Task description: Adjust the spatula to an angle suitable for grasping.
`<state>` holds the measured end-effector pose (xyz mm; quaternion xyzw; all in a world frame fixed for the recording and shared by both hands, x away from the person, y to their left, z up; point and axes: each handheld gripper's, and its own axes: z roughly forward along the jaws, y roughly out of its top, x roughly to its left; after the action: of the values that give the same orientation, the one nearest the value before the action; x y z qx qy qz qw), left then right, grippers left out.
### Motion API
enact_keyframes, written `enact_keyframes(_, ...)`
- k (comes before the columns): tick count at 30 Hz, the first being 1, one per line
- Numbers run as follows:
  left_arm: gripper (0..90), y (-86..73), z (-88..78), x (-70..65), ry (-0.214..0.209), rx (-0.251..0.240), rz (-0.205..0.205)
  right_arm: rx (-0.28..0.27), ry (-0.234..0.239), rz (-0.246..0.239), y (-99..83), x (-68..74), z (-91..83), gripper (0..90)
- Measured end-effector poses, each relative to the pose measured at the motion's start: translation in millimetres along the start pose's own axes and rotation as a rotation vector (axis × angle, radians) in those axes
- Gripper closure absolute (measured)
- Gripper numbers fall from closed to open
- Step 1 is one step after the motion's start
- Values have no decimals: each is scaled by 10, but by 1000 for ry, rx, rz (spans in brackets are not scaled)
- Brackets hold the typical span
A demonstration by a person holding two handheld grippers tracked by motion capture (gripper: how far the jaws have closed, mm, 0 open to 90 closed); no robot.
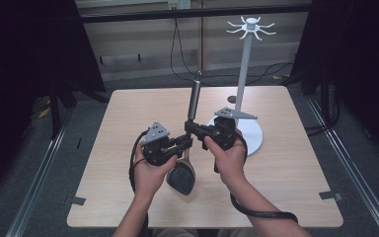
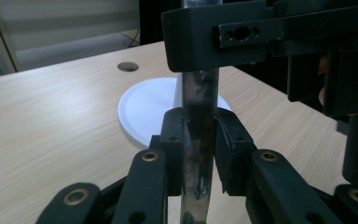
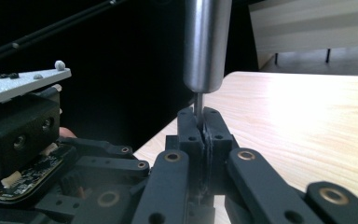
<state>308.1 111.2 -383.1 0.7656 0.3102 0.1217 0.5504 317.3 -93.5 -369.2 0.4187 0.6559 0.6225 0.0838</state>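
Forearms enter from the near edge of the desk [image 1: 286,197], a pale wood-grain top with rounded corners, standing on grey floor with dark curtains to either side and a light wall panel behind. Landmark: the white stand [image 1: 245,106], a round flat base, a slim grey pole and a crown of white hooks on top.

Just beside that base, on its near-left side, both tools hold one utensil above the desk. The utensil [image 1: 194,101] has a thick brushed-metal handle pointing up and away, a thin flat polished shaft, and a dark, rounded spoon-like head [image 1: 181,178] hanging low toward the person.

The left tool [image 2: 199,135] is clamped on the flat shiny shaft, its ribbed black pads pressing both faces. The right tool [image 3: 200,128], nearer the stand, is closed tight on the thin neck just under the cylindrical handle. Both tools are matte black plastic with brass-coloured pivots; grey three-cornered plates sit on top.

A small round hole [image 2: 128,66] in the desk lies beyond the stand's base.
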Motion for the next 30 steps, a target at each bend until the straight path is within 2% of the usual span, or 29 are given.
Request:
enact_keyframes(3, 745, 11, -7, 0, -8, -15, 9, -10, 20, -18, 36, 1, -23, 885)
enact_keyframes(5, 745, 9, -5, -1, -11, -14, 2, -11, 17, -39, 45, 11, -32, 886)
enact_keyframes(9, 722, 3, 2, 10, -15, -16, 18, -5, 25, -52, 47, 6, -33, 885)
enact_keyframes(13, 609, -19, 9, 49, -3, -15, 15, -5, 21, -77, 68, -5, -57, 885)
enact_keyframes(14, 561, -21, 4, 57, 20, -11, 19, -5, 19, -84, 77, -12, -67, 885)
enact_keyframes(17, 369, -41, 29, 104, 12, 1, -15, -1, 12, -103, 103, -42, -105, 885)
enact_keyframes(19, 256, -73, 50, 133, 38, 7, -20, 4, 2, -113, 119, -66, -135, 885)
enact_keyframes(21, 175, -115, 75, 178, 49, 39, -29, 1, -5, -124, 136, -95, -164, 885)
enact_keyframes(26, 91, -235, 126, 292, 61, 76, -46, 0, -16, -123, 173, -165, -227, 885)
enact_keyframes(30, 61, -280, 120, 355, 77, 82, -63, 2, -27, -130, 197, -204, -260, 885)
